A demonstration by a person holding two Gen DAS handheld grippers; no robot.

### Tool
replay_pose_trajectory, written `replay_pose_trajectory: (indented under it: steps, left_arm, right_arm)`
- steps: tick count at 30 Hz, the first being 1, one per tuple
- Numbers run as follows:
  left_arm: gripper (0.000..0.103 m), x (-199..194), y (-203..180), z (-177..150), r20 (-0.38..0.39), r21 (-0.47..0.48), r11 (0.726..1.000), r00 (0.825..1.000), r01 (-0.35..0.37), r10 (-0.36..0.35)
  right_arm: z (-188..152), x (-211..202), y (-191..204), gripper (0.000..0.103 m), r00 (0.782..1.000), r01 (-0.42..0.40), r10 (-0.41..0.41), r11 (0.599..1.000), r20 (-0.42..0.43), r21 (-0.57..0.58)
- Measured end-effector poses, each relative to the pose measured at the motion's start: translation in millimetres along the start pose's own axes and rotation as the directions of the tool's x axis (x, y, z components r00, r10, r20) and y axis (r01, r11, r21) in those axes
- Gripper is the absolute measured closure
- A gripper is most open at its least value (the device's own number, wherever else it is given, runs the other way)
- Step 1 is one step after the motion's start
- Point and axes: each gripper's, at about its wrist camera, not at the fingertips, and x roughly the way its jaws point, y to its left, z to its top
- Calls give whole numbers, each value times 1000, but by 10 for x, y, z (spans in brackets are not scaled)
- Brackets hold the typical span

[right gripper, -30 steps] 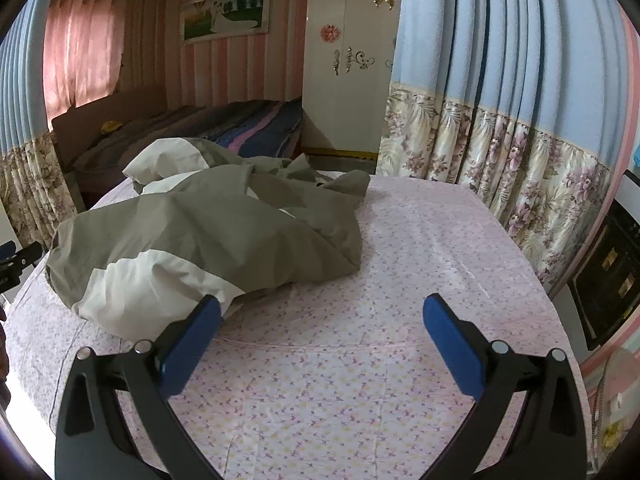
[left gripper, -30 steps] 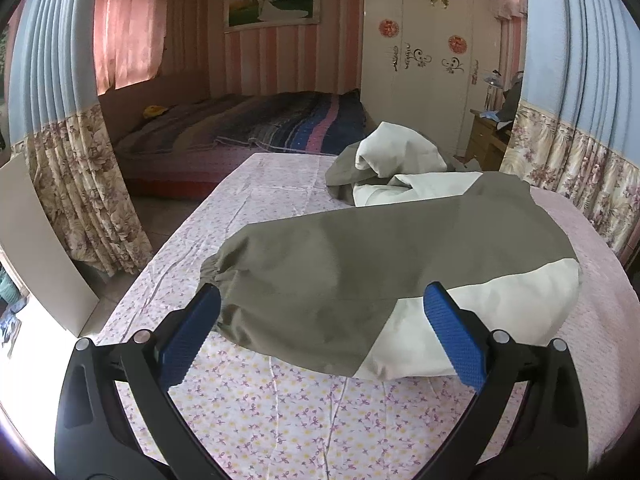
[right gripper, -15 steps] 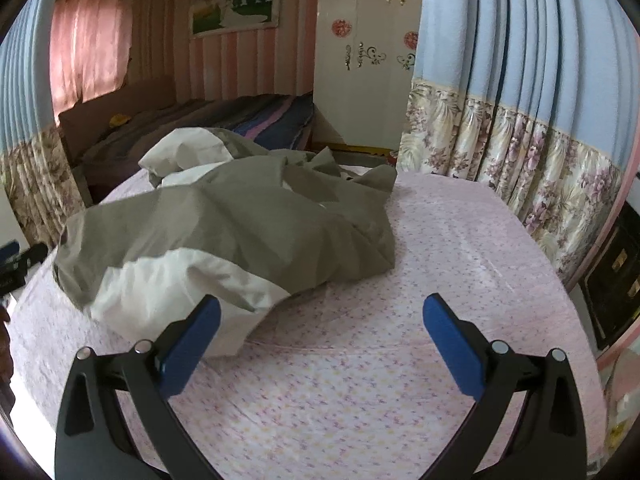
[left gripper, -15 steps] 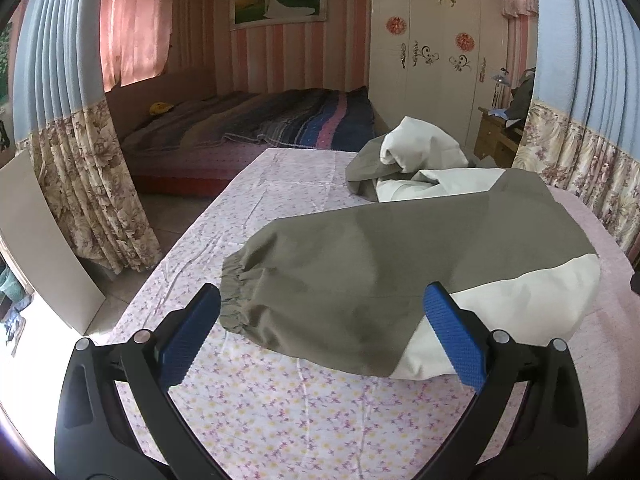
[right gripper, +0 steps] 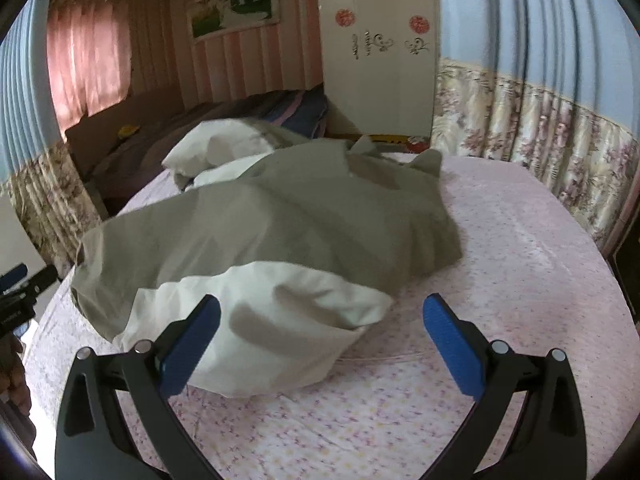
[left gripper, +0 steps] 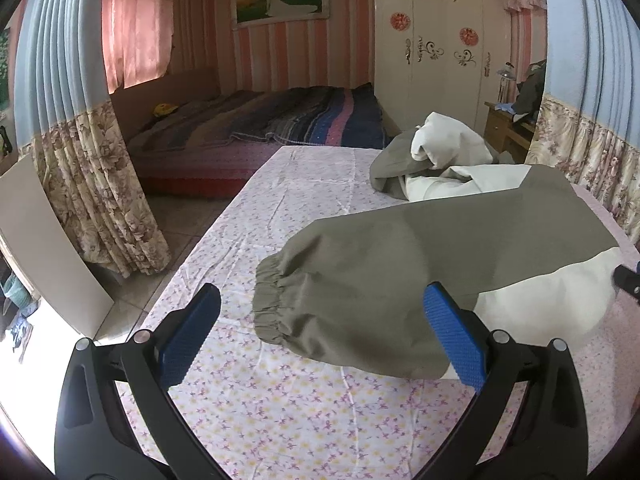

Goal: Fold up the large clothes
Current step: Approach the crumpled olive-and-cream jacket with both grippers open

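Left wrist view: the left gripper (left gripper: 320, 340) hovers low over a surface covered by a floral sheet (left gripper: 288, 412), jaws wide and holding nothing. A crumpled olive-and-cream jacket (left gripper: 420, 272) lies on the sheet just ahead, its elastic cuff (left gripper: 272, 304) nearest the gripper and between the blue pads (left gripper: 454, 344). Beyond the jacket stands a bed (left gripper: 280, 128) with a striped cover, and to the bed's right a white wardrobe (left gripper: 432, 48). Flowered curtains (left gripper: 92, 184) hang left of the jacket; a white board (left gripper: 48, 240) leans below them.

Right wrist view: the right gripper (right gripper: 320, 340) is also spread wide and empty, close over the sheet (right gripper: 360, 428). The jacket (right gripper: 280, 240) lies heaped ahead, its cream panel (right gripper: 272, 320) bulging between the pads (right gripper: 190, 346) and nearest the left one. The other gripper (right gripper: 20, 292) shows at the jacket's far left. Curtains (right gripper: 540, 128) hang right of the jacket; the picture is slightly blurred.
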Motion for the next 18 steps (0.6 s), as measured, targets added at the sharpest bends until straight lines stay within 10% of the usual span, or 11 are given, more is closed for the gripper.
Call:
replay_pose_trajectory:
  steps: [12,18]
  left_arm:
    - [3,15,25,-40,-10,-9,1000,1000,-3,3]
    - [3,-31,-52,-46,-21,-2,1000,1000,-10,10]
  right_arm:
    - [-53,361,80,6,998,-48,46,998,-52,-39]
    - [-39,430,2,83,996,-60,56,996,-65,-71]
